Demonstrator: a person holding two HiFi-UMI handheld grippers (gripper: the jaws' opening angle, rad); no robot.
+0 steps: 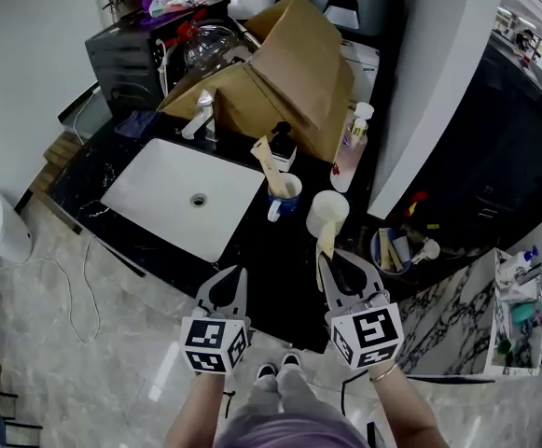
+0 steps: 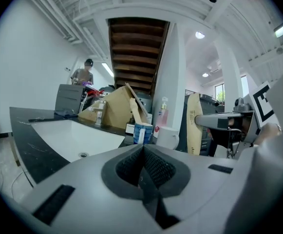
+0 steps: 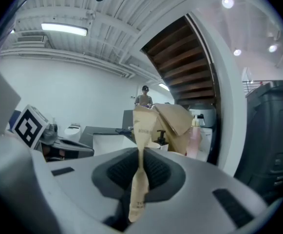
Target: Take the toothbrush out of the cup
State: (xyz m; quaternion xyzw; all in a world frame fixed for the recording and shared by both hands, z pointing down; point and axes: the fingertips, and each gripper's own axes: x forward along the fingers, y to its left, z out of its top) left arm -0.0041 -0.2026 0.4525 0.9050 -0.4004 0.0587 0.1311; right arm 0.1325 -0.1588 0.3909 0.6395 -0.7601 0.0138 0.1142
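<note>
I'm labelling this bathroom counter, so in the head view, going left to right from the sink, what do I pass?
White sink → blue cup → white cup → tub of small items. The faucet and the pink bottle overlap these, so they are left out.
</note>
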